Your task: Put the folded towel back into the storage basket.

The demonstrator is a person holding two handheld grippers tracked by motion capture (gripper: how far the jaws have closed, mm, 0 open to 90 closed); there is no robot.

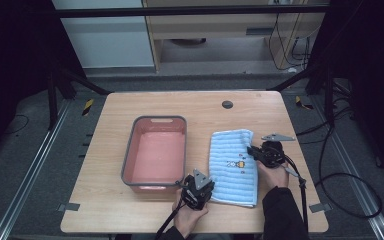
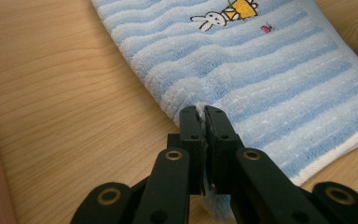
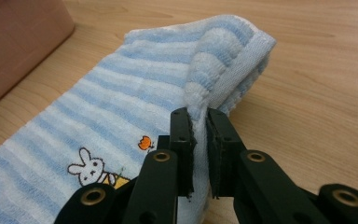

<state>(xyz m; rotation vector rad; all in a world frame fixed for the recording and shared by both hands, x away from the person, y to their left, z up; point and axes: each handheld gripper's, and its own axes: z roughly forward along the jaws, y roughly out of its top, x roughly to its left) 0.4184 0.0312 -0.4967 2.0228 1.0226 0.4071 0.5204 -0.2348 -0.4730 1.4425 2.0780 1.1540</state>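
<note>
A blue-and-white striped towel [image 1: 232, 165] with a small rabbit print lies folded on the wooden table, right of centre. My left gripper [image 1: 200, 187] is at the towel's near left edge, shut on that edge; the left gripper view shows the towel [image 2: 261, 79] pinched between the black jaws [image 2: 201, 114]. My right gripper [image 1: 256, 151] is at the towel's right edge, shut on a raised fold of the towel [image 3: 168, 93], with cloth bunched up between the jaws [image 3: 199, 116].
A pink tub with a grey rim [image 1: 126, 165] stands left of the towel, close to my left gripper; its corner [image 3: 18, 37] appears in the right gripper view. A dark round hole [image 1: 227, 104] sits near the table's far edge. Cables trail off the table's right side.
</note>
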